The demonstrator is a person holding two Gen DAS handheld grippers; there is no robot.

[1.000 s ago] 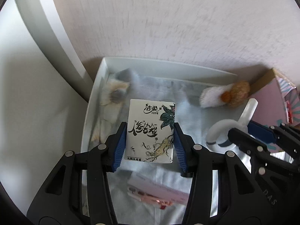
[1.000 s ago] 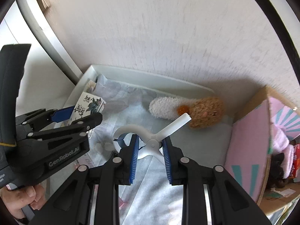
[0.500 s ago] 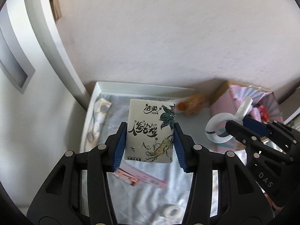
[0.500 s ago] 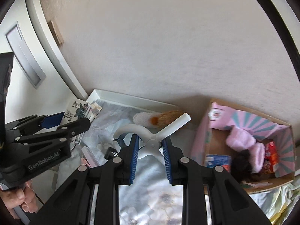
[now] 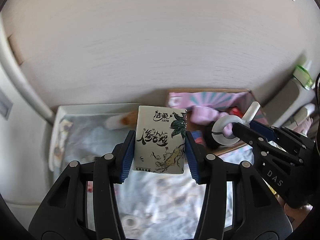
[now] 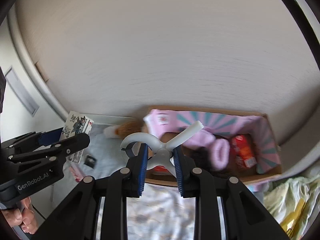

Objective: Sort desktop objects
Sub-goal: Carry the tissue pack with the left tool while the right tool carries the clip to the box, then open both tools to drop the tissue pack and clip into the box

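My left gripper (image 5: 160,152) jaws pinch the soft, light tissue pack (image 5: 160,140) by its sides; right gripper (image 6: 160,160) jaws clamp the stiff clip (image 6: 163,140) at its pivot.

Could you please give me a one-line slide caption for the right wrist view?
Right gripper holding a white clip above the pink-lined cardboard box.

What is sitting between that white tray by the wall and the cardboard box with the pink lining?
In the right wrist view, a brown-and-white plush toy lies between the white tray and the cardboard box, its brown end toward the box. Contact is too blurred to tell.
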